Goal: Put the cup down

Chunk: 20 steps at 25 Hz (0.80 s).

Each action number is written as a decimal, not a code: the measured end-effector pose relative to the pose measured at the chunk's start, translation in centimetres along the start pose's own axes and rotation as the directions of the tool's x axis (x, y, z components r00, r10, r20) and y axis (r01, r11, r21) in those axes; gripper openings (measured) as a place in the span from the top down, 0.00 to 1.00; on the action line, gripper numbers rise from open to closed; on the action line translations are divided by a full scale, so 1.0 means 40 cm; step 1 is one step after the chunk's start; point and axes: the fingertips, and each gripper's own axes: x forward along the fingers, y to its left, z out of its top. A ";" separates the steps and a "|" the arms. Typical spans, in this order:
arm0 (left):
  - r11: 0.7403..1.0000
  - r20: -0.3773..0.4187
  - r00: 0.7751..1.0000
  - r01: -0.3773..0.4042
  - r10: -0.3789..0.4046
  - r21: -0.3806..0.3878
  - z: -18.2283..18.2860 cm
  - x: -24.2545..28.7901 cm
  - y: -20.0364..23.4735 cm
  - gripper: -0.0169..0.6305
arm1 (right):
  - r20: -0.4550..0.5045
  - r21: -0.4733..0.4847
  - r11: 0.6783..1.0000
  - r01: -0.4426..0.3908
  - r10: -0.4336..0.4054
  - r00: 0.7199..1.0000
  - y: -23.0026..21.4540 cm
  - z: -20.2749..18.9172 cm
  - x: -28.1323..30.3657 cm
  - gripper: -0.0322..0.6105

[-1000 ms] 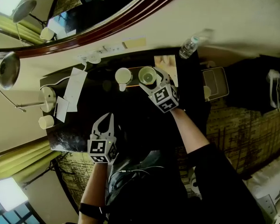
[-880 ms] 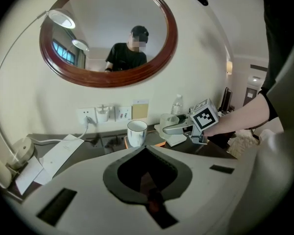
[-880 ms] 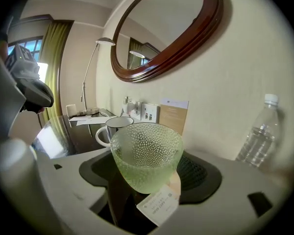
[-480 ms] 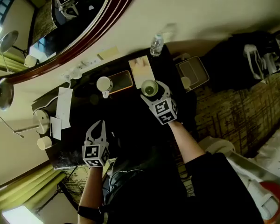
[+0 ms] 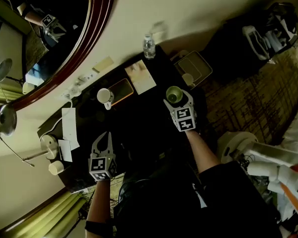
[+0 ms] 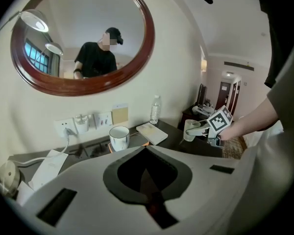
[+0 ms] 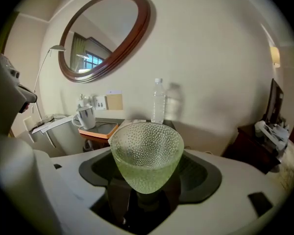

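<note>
Right gripper (image 5: 175, 99) grips the green cup (image 7: 147, 153) upright over the desk's (image 5: 144, 120) right end; left gripper (image 5: 104, 137) closed, empty, farther off

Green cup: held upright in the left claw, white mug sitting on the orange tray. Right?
Wrong claw. The green cup is held upright in the right claw; the right gripper view shows it between that claw's jaws. The left claw is shut with nothing in it. The white mug does sit on the orange tray.

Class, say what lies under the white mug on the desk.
An orange-rimmed tray lies under the white mug. The mug hides the patch of tray directly beneath it.
</note>
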 end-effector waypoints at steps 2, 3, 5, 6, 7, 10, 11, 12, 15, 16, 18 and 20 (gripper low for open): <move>1.000 0.001 1.000 -0.003 0.003 -0.009 0.025 -0.008 -0.009 0.97 | -0.002 0.030 0.999 0.032 -0.032 0.999 -0.017 -0.020 -0.012 0.35; 1.000 0.003 1.000 -0.001 0.001 -0.006 0.032 -0.011 -0.009 0.97 | -0.003 0.038 0.998 0.047 -0.047 0.999 -0.023 -0.030 -0.017 0.35; 1.000 0.007 1.000 0.005 -0.005 0.006 0.038 -0.015 -0.005 0.97 | -0.011 0.049 0.996 0.075 -0.075 0.997 -0.033 -0.051 -0.025 0.34; 1.000 0.008 1.000 0.008 -0.008 0.010 0.040 -0.018 -0.002 0.97 | -0.016 0.053 0.995 0.087 -0.087 0.996 -0.037 -0.062 -0.028 0.34; 1.000 0.010 1.000 0.010 -0.010 0.013 0.041 -0.021 -0.001 0.97 | -0.021 0.056 0.994 0.096 -0.095 0.995 -0.040 -0.072 -0.030 0.33; 1.000 0.013 1.000 0.014 -0.014 0.022 0.042 -0.028 0.004 0.97 | -0.045 0.051 0.993 0.108 -0.105 0.993 -0.039 -0.103 -0.032 0.32; 1.000 0.013 1.000 0.015 -0.015 0.027 0.041 -0.031 0.006 0.97 | -0.054 0.048 0.992 0.113 -0.110 0.992 -0.038 -0.113 -0.033 0.32; 0.999 0.015 1.000 0.016 -0.016 0.031 0.041 -0.033 0.008 0.97 | -0.062 0.048 0.992 0.118 -0.115 0.991 -0.037 -0.123 -0.034 0.32; 0.999 0.019 1.000 0.019 -0.019 0.040 0.040 -0.042 0.009 0.97 | -0.069 0.059 0.990 0.131 -0.127 0.990 -0.035 -0.143 -0.042 0.29; 0.999 0.019 1.000 0.019 -0.020 0.042 0.041 -0.046 0.010 0.97 | -0.068 0.061 0.989 0.135 -0.131 0.989 -0.035 -0.147 -0.046 0.28; 0.999 0.021 1.000 0.019 -0.020 0.046 0.044 -0.053 0.010 0.97 | -0.068 0.063 0.988 0.139 -0.135 0.989 -0.035 -0.151 -0.051 0.27; 0.999 0.022 0.999 0.022 -0.023 0.047 0.047 -0.058 0.008 0.97 | -0.066 0.066 0.988 0.143 -0.139 0.988 -0.038 -0.152 -0.057 0.27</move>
